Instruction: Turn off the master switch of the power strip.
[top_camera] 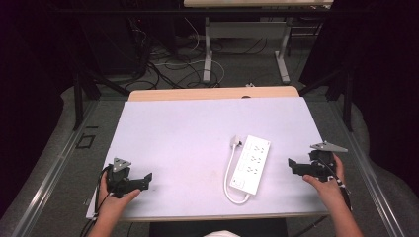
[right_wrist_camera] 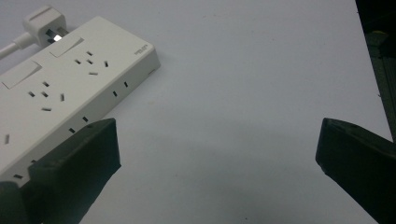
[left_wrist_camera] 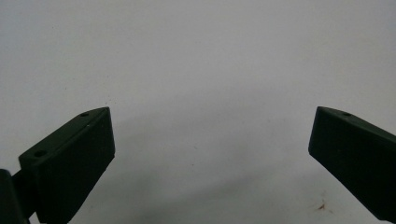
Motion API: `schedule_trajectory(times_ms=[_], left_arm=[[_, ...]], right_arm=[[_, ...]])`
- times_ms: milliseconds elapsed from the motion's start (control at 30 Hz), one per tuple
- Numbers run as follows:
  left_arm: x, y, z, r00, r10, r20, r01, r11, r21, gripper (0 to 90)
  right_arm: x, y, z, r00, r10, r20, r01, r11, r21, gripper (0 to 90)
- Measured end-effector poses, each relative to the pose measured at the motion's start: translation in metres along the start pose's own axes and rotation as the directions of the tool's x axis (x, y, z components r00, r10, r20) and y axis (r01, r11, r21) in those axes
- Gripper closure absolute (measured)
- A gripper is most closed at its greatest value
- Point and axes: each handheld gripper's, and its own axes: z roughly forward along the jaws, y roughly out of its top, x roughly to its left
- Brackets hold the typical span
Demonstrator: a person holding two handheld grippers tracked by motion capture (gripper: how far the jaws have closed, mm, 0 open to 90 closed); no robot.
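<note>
At the left of the high view the left claw (top_camera: 146, 178) rests low on the white surface (top_camera: 188, 133), held in a hand (top_camera: 114, 200) whose forearm comes up from the near edge; its jaws stand wide apart and released, with bare surface between them in the left gripper view, and they point toward 3 o'clock. Moving right, the white power strip (top_camera: 252, 163) lies flat just right of centre, its long axis running from about 7 o'clock at the near end to 1 o'clock at the far end. Its cable (top_camera: 228, 177) loops out of the near end, runs along the left side, and ends in the plug (top_camera: 236, 141) beside the far end, near a socket. Farther right, the right claw (top_camera: 292, 165) is also released, jaws well apart and holding nothing, aimed toward 9 o'clock. The strip lies at roughly 9 o'clock from it, near but not touching, so the right hand (top_camera: 326, 183) is judged clearly the closer one for a reach. In the right gripper view the strip (right_wrist_camera: 70, 88) sits toward 10 o'clock, just beyond the left jaw.
</note>
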Motion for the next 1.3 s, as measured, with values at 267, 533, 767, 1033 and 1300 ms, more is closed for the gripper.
schedule_trajectory(times_ms=[267,533,767,1033,1300], left_arm=[[0.000,0.000,0.000,1.0000,0.000,0.001,0.000,1.0000,0.001,0.6],[0.000,0.000,0.000,1.0000,0.000,0.002,0.000,1.0000,0.002,0.6],[0.000,0.000,0.001,1.0000,-0.002,0.003,0.002,1.0000,0.000,0.6],[0.002,0.000,0.000,1.0000,0.005,0.003,-0.005,1.0000,0.007,0.6],[0.002,0.000,-0.001,1.0000,0.006,0.002,-0.006,1.0000,0.007,0.6]], right_arm=[[-0.006,-0.011,0.004,1.0000,0.006,0.005,-0.006,1.000,-0.010,0.0],[-0.011,-0.019,0.008,0.9997,0.021,0.015,-0.020,1.000,-0.013,0.0],[-0.013,-0.025,0.012,0.9998,0.010,0.020,-0.009,1.000,-0.020,0.0],[-0.015,-0.033,0.017,0.9997,0.019,0.017,-0.019,1.000,-0.006,0.0],[-0.015,-0.037,0.019,0.9993,0.030,0.021,-0.030,1.000,0.003,0.0]])
